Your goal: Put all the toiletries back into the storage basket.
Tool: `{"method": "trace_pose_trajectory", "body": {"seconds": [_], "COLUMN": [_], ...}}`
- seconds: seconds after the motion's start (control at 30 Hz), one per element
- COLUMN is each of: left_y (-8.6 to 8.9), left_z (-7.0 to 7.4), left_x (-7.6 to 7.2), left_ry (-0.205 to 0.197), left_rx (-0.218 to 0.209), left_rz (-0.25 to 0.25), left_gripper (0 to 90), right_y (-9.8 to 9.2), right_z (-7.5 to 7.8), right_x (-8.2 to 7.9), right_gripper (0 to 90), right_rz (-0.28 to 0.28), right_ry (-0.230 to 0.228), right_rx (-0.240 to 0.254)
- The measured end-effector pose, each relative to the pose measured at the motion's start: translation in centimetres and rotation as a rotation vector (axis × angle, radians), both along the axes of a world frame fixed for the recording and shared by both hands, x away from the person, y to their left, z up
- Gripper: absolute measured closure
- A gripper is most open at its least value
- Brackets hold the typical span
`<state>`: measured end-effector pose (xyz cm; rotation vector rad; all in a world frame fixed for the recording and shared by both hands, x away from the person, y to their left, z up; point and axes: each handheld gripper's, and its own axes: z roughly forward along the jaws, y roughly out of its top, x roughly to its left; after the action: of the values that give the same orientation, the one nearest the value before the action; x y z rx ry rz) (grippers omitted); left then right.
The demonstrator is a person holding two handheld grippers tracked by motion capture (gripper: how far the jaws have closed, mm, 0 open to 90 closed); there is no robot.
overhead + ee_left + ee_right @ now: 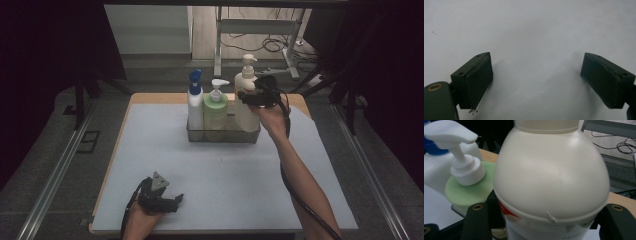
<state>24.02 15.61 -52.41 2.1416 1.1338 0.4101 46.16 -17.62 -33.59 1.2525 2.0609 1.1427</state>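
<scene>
The table [150, 165] lay mostly bare under its pale sheet, with open room across the whole near half and on both sides of the metal tray [223, 135], which sat near the far edge. 3 bottles stood in the tray: a cream pump bottle [246, 100] at the right end, a green pump bottle [215, 107] in the middle and a white bottle with a blue cap [195, 102] at the left. The right tool [252, 95] was clamped around the cream pump bottle just below its shoulder, jaws about half spread. The left tool [167, 200] rested near the table's near edge, jaws wide apart, grasping nothing.
</scene>
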Motion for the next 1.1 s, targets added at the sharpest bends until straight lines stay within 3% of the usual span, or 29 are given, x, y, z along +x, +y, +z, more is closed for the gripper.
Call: {"method": "trace_pose_trajectory", "body": {"seconds": [0.67,1.1], "left_y": [0.0,0.0], "left_z": [0.0,0.0], "left_x": [0.0,0.0], "left_ry": [0.003,0.003], "left_rx": [0.004,0.005], "left_rz": [-0.002,-0.002], "left_gripper": [10.6,10.6], "right_y": [1.3,1.4], "right_z": [-2.7,-4.5], "right_x": [3.0,3.5], "right_gripper": [37.2,37.2], "right_rz": [-0.042,-0.050], "right_ry": [-0.027,-0.025], "right_rx": [-0.008,-0.018]}}
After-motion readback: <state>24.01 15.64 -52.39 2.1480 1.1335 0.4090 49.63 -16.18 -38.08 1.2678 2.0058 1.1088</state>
